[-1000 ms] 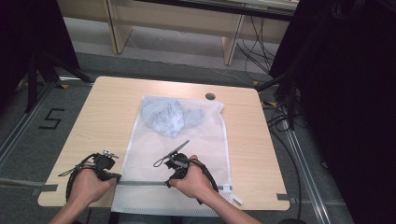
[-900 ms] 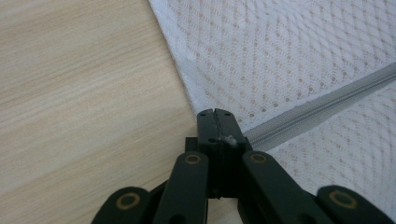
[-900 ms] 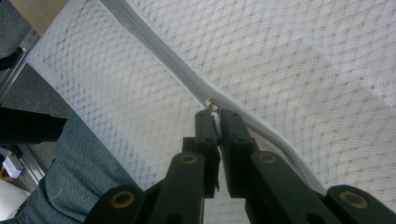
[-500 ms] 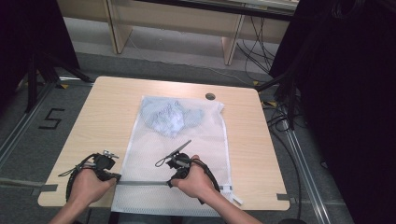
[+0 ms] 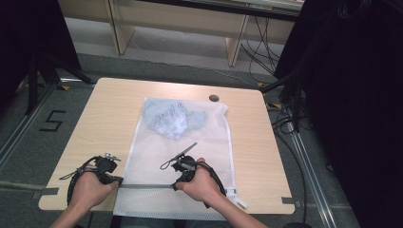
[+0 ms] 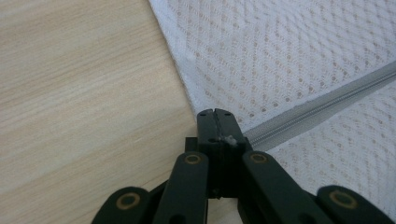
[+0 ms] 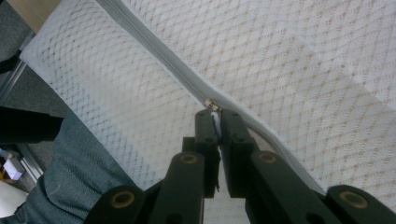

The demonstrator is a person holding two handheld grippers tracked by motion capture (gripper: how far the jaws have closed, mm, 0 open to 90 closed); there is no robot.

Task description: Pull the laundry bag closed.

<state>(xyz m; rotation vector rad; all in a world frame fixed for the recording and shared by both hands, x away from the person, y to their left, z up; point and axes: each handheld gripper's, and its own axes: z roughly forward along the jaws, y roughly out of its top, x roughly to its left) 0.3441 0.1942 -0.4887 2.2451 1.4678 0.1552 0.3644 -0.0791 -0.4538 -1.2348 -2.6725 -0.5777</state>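
1. The right gripper (image 7: 215,112) pinches the zipper pull (image 7: 212,104) midway along the mesh laundry bag (image 5: 185,156), which lies flat on the table (image 5: 114,109).
2. The left gripper (image 6: 217,114) is clamped on the bag's zipper end (image 6: 229,138).
3. Risk: a weak pinch could let the pull slip free.

Even, soft overhead light on the pale wooden table (image 5: 119,118), surroundings fell dark at both sides, shadows faint, no glare, high view slightly soft, gripper views sharp on the white mesh bag (image 6: 299,56), nearest black jaws blurred, denim corner out of focus.
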